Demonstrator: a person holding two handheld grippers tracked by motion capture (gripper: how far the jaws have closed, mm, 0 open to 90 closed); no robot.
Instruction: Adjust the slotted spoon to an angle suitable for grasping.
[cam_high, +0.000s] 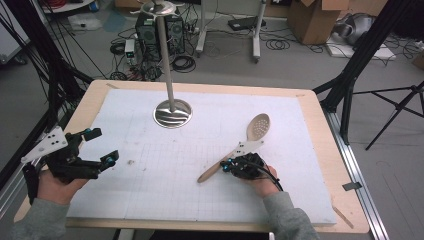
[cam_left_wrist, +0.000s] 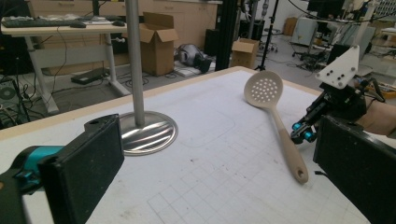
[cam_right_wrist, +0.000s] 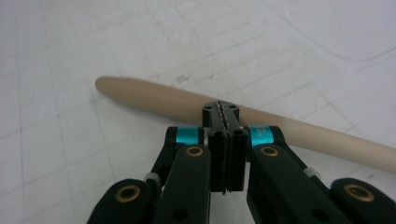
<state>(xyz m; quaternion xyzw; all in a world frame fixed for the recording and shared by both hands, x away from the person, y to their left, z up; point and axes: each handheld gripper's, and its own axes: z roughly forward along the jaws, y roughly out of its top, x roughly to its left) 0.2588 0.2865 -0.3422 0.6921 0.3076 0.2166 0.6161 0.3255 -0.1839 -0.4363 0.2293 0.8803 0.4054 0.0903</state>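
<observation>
On the white mat lay a slotted spoon (cam_high: 239, 147) — light, stiff, likely slick; right gripper (cam_high: 229, 166) pressed together beside its handle, left gripper (cam_high: 102, 147) wide apart.

- You are in a lab or workshop, not a home.
- Far of your table (cam_high: 320, 150), a computer tower (cam_high: 148, 31) sits on the floor among loose cables (cam_high: 280, 44).
- Cardboard boxes (cam_high: 314, 19) stand far right.
- Black tripod legs (cam_high: 400, 107) flank you; a desk with a keyboard (cam_left_wrist: 32, 22) is far left.
</observation>
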